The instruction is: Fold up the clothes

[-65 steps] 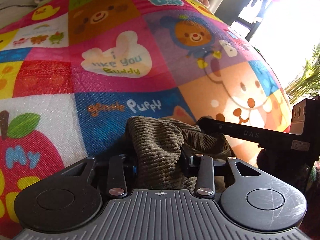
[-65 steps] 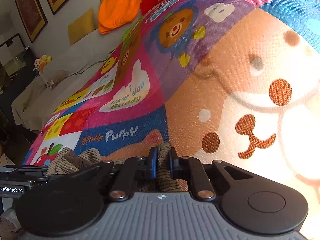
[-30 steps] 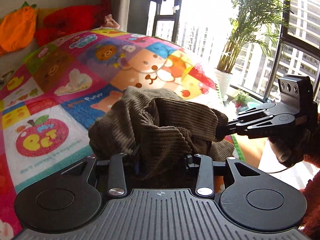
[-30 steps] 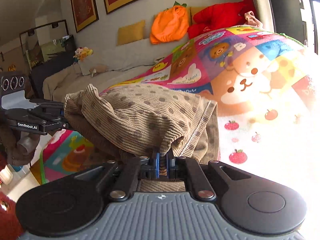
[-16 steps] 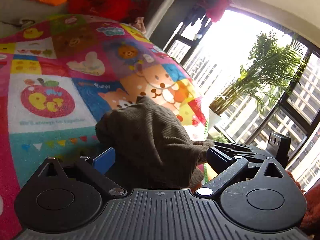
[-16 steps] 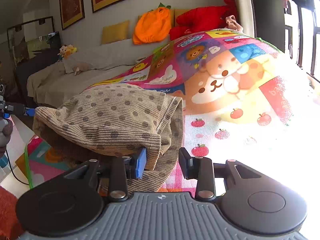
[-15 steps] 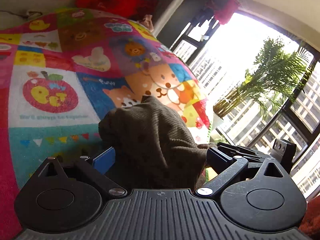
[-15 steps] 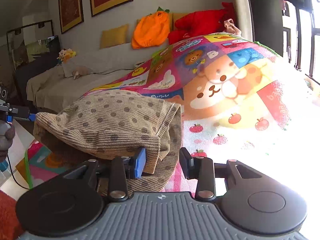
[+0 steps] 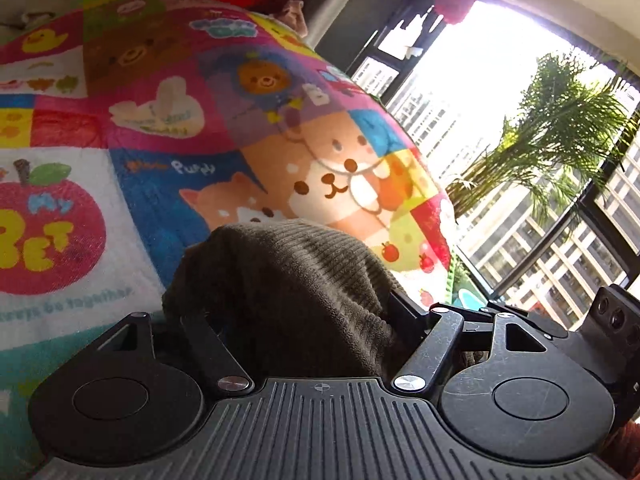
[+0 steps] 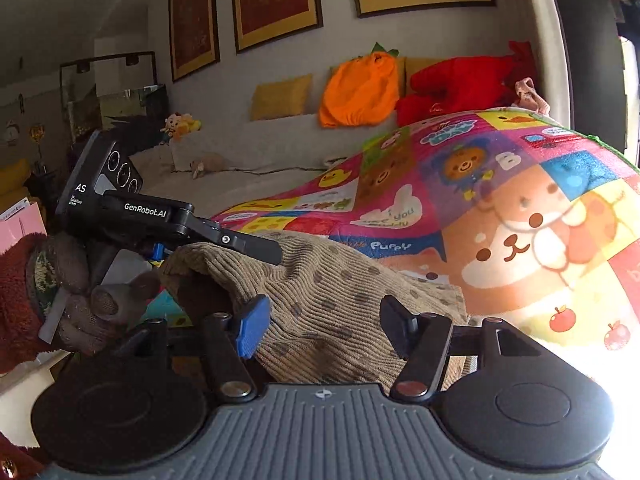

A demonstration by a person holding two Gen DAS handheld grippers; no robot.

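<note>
A brown corduroy garment with dark dots (image 9: 288,276) (image 10: 340,292) lies bunched at the near edge of the colourful cartoon play mat (image 9: 160,128) (image 10: 500,184). My left gripper (image 9: 296,312) straddles one end of the bundle. Its jaws are closing with cloth filling the gap, and no firm pinch shows. In the right wrist view its upper finger (image 10: 240,242) lies across the garment's top corner. My right gripper (image 10: 324,326) is opening. Its blue pad (image 10: 252,326) and the other finger stand apart, with the cloth lying loose between them.
A gloved hand (image 10: 80,312) with a red fleece sleeve holds the left gripper. A pale sofa (image 10: 248,148) behind the mat carries an orange pumpkin cushion (image 10: 360,88) and a red plush (image 10: 460,84). A bright window and a palm plant (image 9: 560,120) are on the right.
Both grippers held the garment lifted, then let it go onto the mat. The right jaws have spread further. The left jaws went wide, then narrowed, and the left gripper rolled and moved in over the bundle.
</note>
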